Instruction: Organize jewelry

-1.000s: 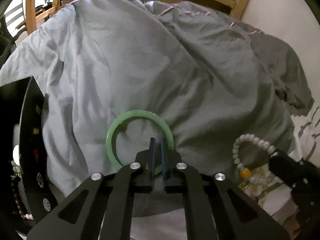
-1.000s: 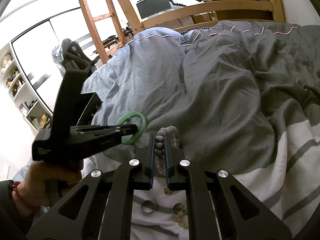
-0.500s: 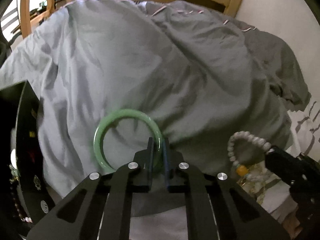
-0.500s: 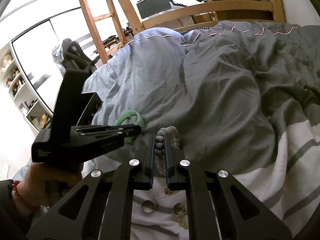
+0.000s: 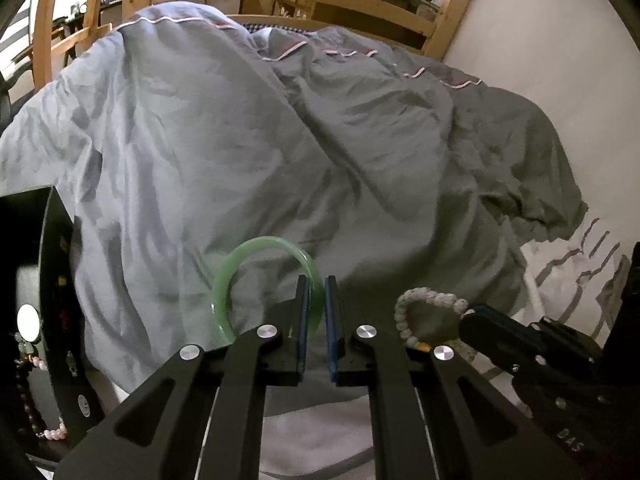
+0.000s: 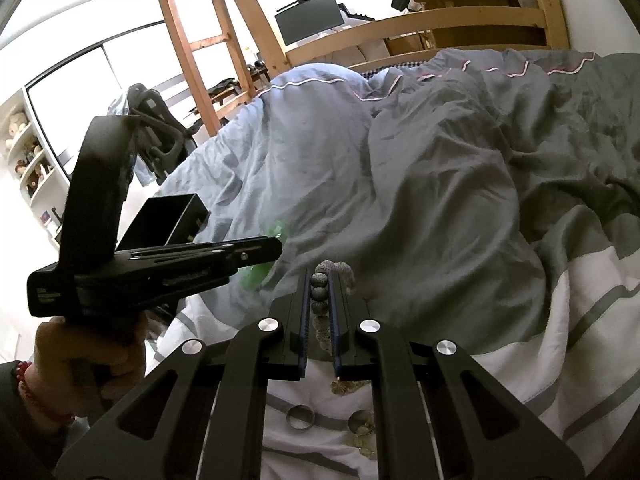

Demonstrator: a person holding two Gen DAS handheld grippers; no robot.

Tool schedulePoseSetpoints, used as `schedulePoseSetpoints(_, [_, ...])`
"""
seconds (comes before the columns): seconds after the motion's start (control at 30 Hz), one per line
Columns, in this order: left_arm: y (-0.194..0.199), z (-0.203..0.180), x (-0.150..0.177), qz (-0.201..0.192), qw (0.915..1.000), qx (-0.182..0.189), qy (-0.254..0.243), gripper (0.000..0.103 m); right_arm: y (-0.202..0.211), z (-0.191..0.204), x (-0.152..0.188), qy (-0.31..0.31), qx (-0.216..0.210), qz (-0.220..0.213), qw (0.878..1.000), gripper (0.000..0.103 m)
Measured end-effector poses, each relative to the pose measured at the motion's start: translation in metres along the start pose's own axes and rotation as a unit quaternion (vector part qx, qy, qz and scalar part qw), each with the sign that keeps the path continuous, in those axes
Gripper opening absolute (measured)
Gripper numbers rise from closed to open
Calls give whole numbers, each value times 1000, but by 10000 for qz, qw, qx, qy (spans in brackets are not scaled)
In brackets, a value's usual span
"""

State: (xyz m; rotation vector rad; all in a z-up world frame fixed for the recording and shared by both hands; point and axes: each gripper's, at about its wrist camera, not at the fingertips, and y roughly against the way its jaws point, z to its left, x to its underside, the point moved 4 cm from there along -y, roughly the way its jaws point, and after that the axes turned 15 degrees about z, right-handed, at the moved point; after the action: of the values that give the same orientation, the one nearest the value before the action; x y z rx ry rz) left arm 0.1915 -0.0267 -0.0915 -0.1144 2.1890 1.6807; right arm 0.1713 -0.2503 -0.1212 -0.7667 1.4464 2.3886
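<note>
**Both grippers loaded: bangle in the left, bead bracelet in the right**

Landmark for all positions: the grey duvet [image 5: 280, 152] heaped over the bed.

Left gripper [image 5: 316, 300]: jaws nearly pressed together, pinching the right side of the green bangle [image 5: 240, 268]. The bangle stands almost upright in the grip, in front of the duvet's lower slope; contact with the fabric below cannot be confirmed. The pinch is on the rim, likely because a rigid, smooth ring gives the pads nothing else to close on. Judgement: hard and slick, so it may pivot or slip if swung.

Right gripper [image 6: 320, 304]: jaws closed on one run of the pale bead bracelet [image 6: 334, 270]. The rest of the loop arches past the fingertips, just before the duvet's foot. Gripping a few beads lets the loop hang free rather than bunch.

Black jewelry stand [image 5: 56, 292]: at the duvet's left edge, with bead strings hanging on it. Judgement: probable destination for both pieces.

Loose items on the striped sheet [image 6: 520, 360] below the duvet: a metal ring [image 6: 301, 416] and a small cluster I cannot identify.

A hand [image 6: 80, 360] with a red bead wristband holds the left gripper's handle.

Step in hand, as judged: carrying the bangle toward the stand.
</note>
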Motion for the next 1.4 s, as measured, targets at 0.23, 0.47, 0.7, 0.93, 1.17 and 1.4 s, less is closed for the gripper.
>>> schedulePoseSetpoints(0.23, [16, -4, 4, -107, 9999, 85, 15, 8, 8, 6, 0, 57, -70, -121, 9999, 10])
schedulePoseSetpoints(0.47, [42, -8, 13, -263, 9995, 152, 10, 8, 30, 18, -3, 59, -381, -327, 9987, 9])
schedulePoseSetpoints(0.7, [70, -6, 26, -405, 9990, 180, 13, 8, 48, 32, -4, 80, -510, -417, 9978, 9])
schedulePoseSetpoints(0.93, [97, 0, 33, -574, 9982, 162, 36, 8, 63, 49, -9, 102, -716, -473, 9963, 9])
schedulePoseSetpoints(1.17, [119, 14, 31, -739, 9970, 185, 127, 8, 61, 72, -21, 192, -759, -438, 9960, 9])
schedulePoseSetpoints(1.4, [137, 35, 29, -906, 9952, 250, 288, 9, 43, 104, -27, 402, -794, -301, 9956, 10])
